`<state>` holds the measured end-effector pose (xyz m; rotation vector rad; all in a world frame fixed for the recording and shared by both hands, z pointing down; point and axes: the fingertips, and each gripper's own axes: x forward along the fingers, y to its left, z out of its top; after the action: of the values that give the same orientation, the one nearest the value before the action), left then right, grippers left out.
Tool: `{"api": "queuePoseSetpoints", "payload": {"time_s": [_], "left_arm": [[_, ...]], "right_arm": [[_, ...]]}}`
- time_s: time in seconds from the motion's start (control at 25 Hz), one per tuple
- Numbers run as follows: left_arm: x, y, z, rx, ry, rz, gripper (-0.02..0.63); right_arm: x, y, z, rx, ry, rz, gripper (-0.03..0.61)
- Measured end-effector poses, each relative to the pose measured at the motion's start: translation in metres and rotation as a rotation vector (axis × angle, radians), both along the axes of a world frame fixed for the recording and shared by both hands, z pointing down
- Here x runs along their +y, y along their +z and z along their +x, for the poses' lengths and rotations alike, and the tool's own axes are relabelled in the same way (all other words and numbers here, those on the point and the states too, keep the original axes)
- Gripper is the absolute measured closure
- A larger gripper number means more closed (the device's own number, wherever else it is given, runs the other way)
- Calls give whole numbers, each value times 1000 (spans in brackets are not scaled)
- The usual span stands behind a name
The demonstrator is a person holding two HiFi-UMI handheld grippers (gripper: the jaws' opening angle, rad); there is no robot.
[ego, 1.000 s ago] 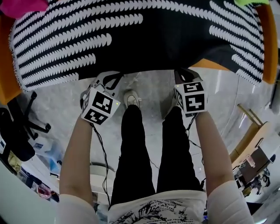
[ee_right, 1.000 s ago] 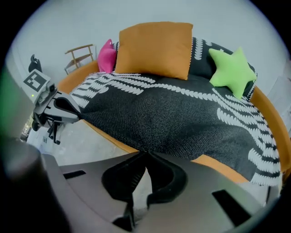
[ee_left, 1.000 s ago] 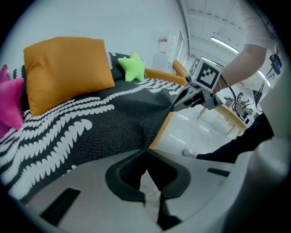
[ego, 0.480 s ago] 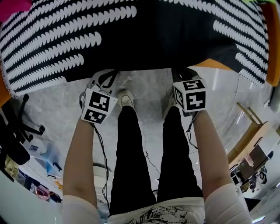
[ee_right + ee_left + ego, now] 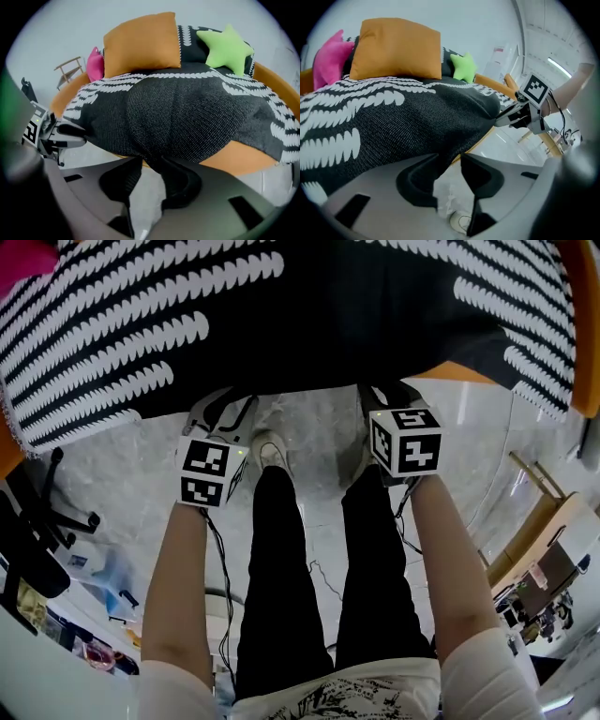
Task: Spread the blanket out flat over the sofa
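The black blanket (image 5: 281, 306) with white scalloped stripes lies spread over the orange sofa (image 5: 586, 324), its front hem hanging over the seat edge. Both grippers are at that hem, side by side. The left gripper (image 5: 225, 404) has its jaws opening; in the left gripper view (image 5: 449, 161) the hem (image 5: 393, 122) brushes the left jaw's tip and floor shows through the gap. The right gripper (image 5: 389, 392) is opening too; in the right gripper view (image 5: 151, 164) a fold of hem (image 5: 187, 112) dips between the jaw tips, with pads apart.
An orange cushion (image 5: 396, 49), a pink cushion (image 5: 330, 56) and a green star cushion (image 5: 227, 47) lean against the sofa back. The person's legs and shoes (image 5: 272, 451) stand close to the sofa front. An office chair base (image 5: 56, 502) is left, a wooden chair (image 5: 539, 512) right.
The left gripper has dropped a little away from the hem. The right gripper has barely shifted. The blanket lies as before, filling slightly more of the head view.
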<state>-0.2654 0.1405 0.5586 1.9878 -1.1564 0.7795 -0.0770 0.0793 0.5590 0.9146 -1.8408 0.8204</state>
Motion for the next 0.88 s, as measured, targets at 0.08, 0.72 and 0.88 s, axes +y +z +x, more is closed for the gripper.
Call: {"api": "queuePoseSetpoints", "payload": {"time_s": [0.08, 0.72, 0.88], "left_arm": [[-5, -10, 19, 16, -23, -19, 350], [-7, -93, 118, 85, 27, 149, 301], [-27, -111, 195, 117, 34, 172, 301]], "right_arm": [[-8, -15, 9, -24, 21, 3, 319], [11, -64, 117, -28, 237, 144, 222], [-2, -66, 187, -7, 245, 130, 229]]}}
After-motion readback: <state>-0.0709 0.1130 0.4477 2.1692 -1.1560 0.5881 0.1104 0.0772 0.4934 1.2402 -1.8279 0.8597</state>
